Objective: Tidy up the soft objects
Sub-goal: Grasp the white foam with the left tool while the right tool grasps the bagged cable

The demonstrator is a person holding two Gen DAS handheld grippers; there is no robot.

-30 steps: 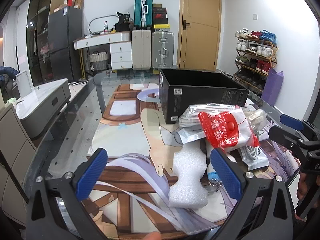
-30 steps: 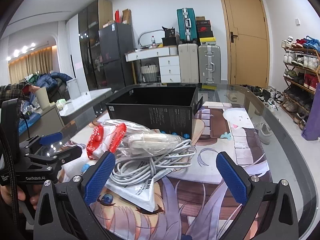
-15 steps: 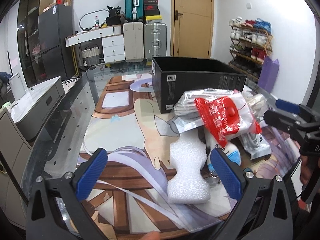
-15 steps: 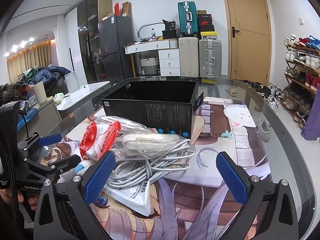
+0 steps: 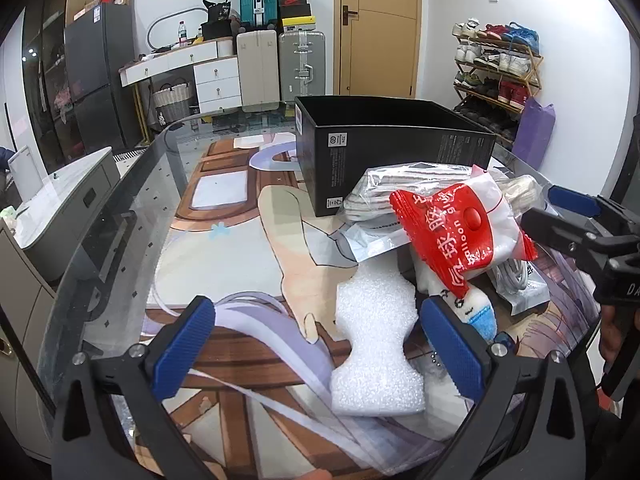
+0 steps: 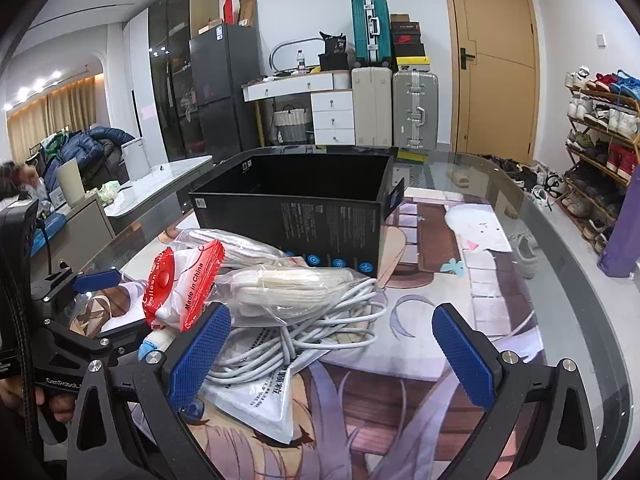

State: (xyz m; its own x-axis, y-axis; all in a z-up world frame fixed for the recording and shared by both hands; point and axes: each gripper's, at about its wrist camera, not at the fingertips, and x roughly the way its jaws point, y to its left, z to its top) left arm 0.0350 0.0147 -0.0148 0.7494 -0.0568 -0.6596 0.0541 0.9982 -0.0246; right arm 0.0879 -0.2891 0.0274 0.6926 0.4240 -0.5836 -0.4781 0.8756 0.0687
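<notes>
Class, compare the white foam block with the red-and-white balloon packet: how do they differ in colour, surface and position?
The white foam block is plain white; the balloon packet is red and white with printing. The foam block looks bumpy and matte, the packet glossy. The foam block lies on the mat; the packet sits atop the pile. Neither is in the black box.

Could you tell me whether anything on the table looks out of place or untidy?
Yes: the soft items sit heaped beside the black box, which looks empty. The red balloon packet lies tilted atop the heap, and a white cable sprawls loose.
</notes>
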